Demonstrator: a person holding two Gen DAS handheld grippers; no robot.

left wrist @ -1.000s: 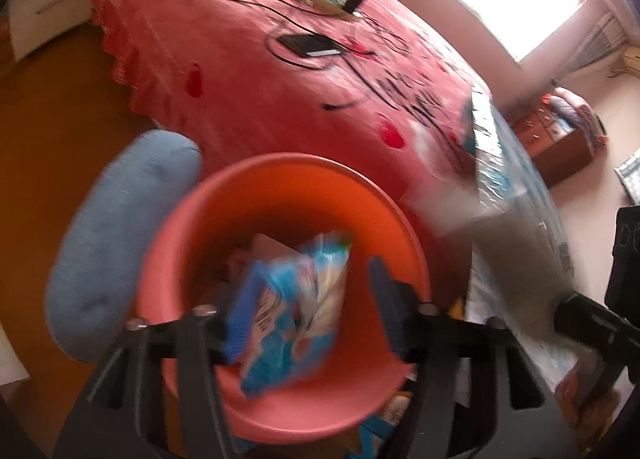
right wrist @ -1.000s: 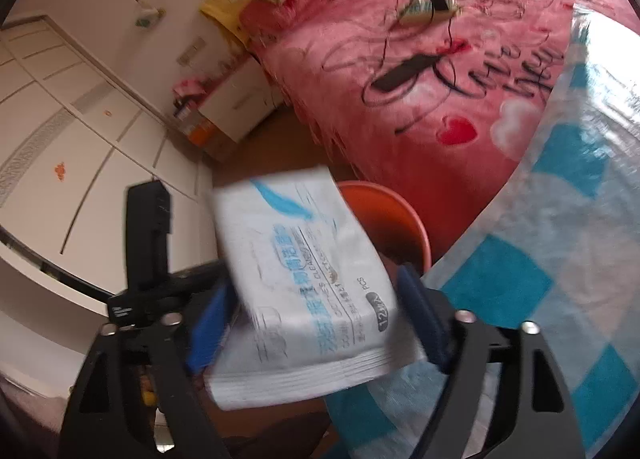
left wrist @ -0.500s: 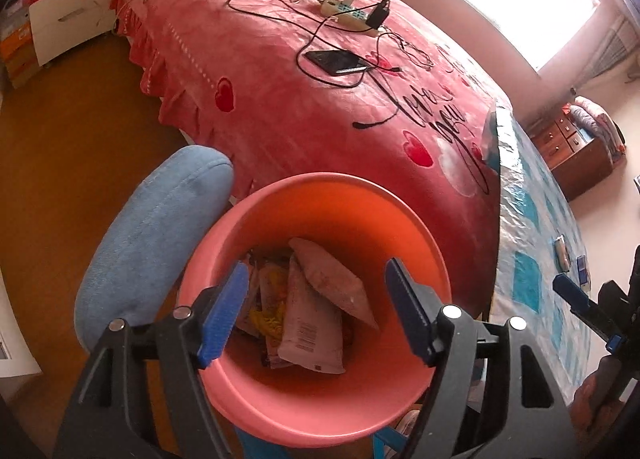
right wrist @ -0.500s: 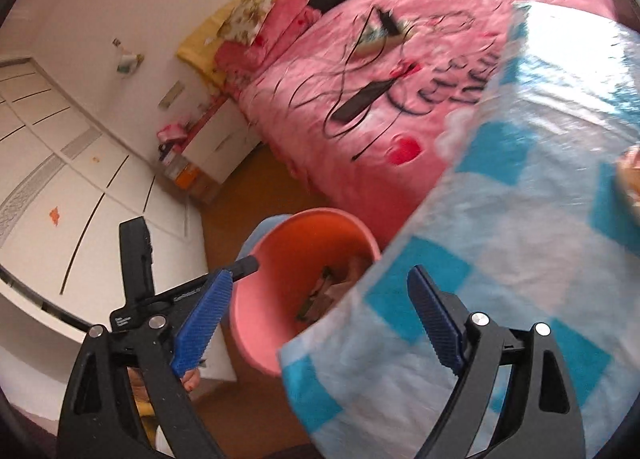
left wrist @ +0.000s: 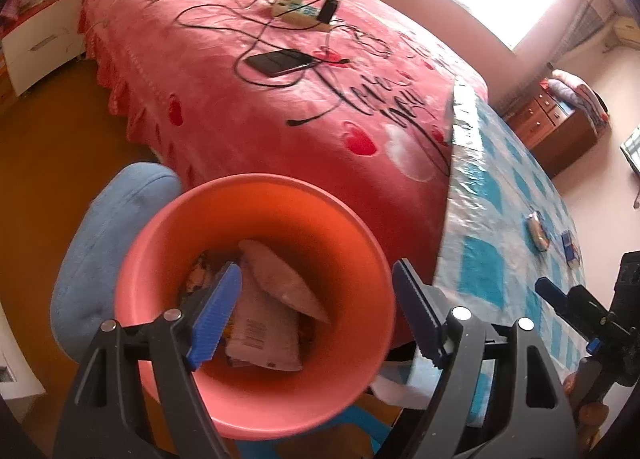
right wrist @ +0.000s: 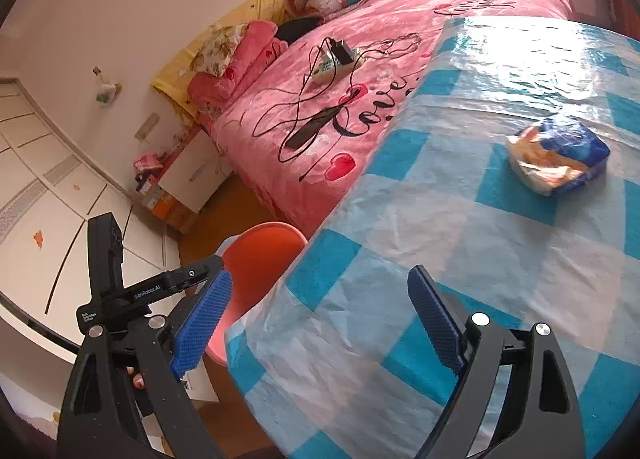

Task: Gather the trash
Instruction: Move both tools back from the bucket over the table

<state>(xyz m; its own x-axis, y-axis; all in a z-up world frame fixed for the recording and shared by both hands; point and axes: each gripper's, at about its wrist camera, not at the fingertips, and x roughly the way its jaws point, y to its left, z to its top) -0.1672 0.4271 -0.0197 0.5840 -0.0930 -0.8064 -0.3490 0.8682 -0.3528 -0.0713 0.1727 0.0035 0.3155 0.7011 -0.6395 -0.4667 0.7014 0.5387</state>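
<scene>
An orange bin (left wrist: 256, 299) stands on the floor beside the table and holds several wrappers, with a white packet (left wrist: 268, 331) on top. My left gripper (left wrist: 316, 315) is open and empty just above the bin's mouth. My right gripper (right wrist: 316, 323) is open and empty over the near edge of the blue-checked table (right wrist: 460, 239). A blue and orange snack wrapper (right wrist: 560, 155) lies on the table further ahead; it also shows in the left wrist view (left wrist: 538, 229), next to a small blue item (left wrist: 570, 247). The bin also shows in the right wrist view (right wrist: 264, 255).
A blue round stool (left wrist: 108, 235) stands left of the bin. A pink bed (left wrist: 300, 71) behind carries a phone (left wrist: 280, 61), cables and a power strip (left wrist: 300, 11). A white nightstand (right wrist: 192, 175) and a wooden dresser (left wrist: 556, 127) stand by the walls.
Both grippers let go of their packets, which dropped into the bin. The right gripper then swung away from the bin and over the table.
</scene>
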